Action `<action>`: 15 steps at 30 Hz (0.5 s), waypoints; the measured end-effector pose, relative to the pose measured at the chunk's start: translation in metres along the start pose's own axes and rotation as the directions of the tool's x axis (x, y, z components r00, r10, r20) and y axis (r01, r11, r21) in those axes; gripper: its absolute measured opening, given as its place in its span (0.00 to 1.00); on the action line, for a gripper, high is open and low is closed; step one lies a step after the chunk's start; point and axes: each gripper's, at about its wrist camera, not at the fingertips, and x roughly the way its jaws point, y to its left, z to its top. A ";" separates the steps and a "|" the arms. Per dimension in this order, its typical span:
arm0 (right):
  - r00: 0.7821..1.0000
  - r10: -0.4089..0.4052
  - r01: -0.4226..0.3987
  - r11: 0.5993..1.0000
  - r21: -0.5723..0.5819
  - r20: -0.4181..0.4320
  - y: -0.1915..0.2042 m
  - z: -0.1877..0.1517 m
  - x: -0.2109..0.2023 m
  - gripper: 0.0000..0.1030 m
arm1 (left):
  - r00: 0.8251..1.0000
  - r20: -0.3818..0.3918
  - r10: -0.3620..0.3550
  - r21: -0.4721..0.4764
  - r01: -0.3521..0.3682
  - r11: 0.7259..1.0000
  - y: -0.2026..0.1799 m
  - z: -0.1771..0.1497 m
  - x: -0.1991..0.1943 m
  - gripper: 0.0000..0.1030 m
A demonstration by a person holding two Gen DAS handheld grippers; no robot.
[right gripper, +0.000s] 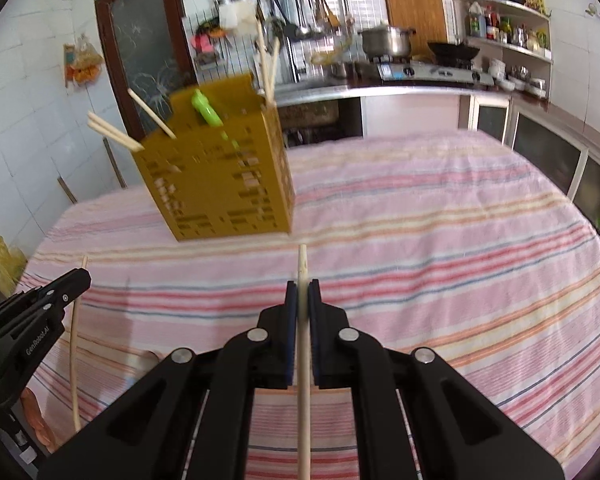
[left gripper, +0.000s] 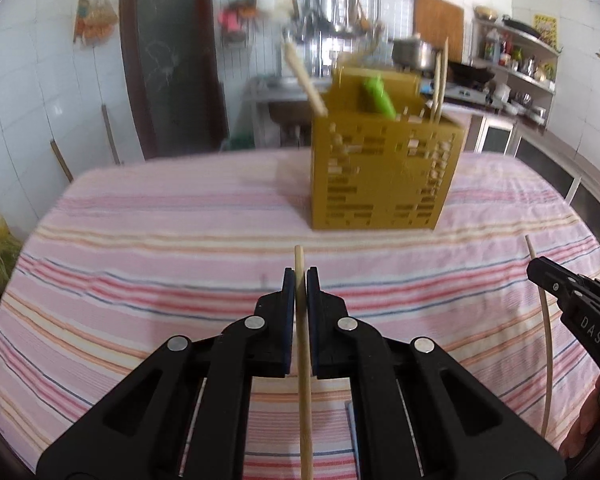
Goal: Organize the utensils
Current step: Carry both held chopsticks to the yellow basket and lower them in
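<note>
home kitchen | gas stove with pot | hanging utensil rack | tiled walls

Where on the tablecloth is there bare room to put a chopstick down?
Free: the striped tablecloth right of the yellow utensil holder, and the strip between the holder and both grippers. Crowded: the holder's top, bristling with chopsticks and a green handle.
</note>
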 end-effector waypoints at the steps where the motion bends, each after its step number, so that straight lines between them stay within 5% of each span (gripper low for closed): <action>1: 1.000 0.006 -0.006 1.000 0.000 0.013 0.001 0.002 -0.004 0.06 | 1.000 0.016 0.000 0.002 0.000 1.000 0.001 0.001 -0.005 0.04; 15: 0.966 0.063 -0.064 0.998 -0.004 0.251 0.002 0.011 -0.068 0.06 | 0.976 0.215 -0.035 -0.026 0.041 0.999 0.029 0.006 -0.076 0.04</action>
